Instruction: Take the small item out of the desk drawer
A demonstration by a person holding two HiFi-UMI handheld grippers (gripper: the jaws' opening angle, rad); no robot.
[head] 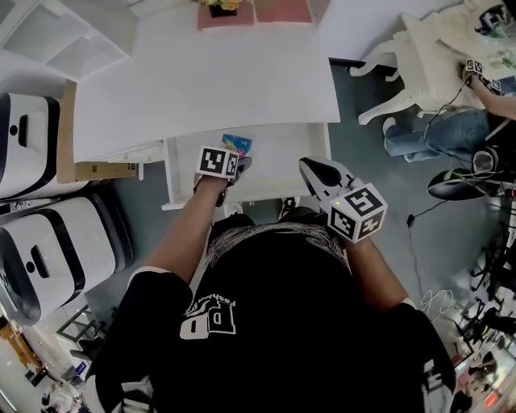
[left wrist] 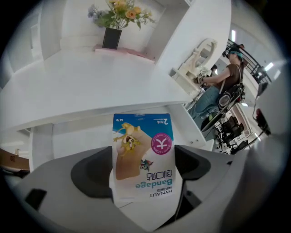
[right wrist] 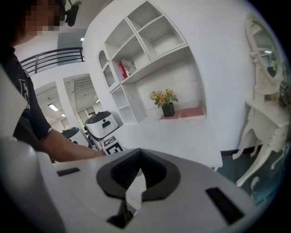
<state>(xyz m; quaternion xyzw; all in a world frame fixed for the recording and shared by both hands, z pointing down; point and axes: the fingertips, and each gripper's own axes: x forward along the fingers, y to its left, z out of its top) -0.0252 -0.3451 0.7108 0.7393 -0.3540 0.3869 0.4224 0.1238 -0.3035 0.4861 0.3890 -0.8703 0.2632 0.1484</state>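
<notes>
The left tongs [left wrist: 143, 175] pinch the bandage packet [left wrist: 143, 150] by one end over the open drawer [head: 278, 173] of the white desk [head: 210, 81]. This flat, glossy sachet looks feather-light, bendy and probably slippery, so gripping across its flat faces suits it. The right tongs [right wrist: 136, 179] are pressed together, empty.

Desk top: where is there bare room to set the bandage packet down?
The desk top is bare from its front edge above the open drawer back to the flower pot and pink mat at the rear. Crowded: the drawer's front, where the left gripper holds the bandage packet beside the shut right gripper.
</notes>
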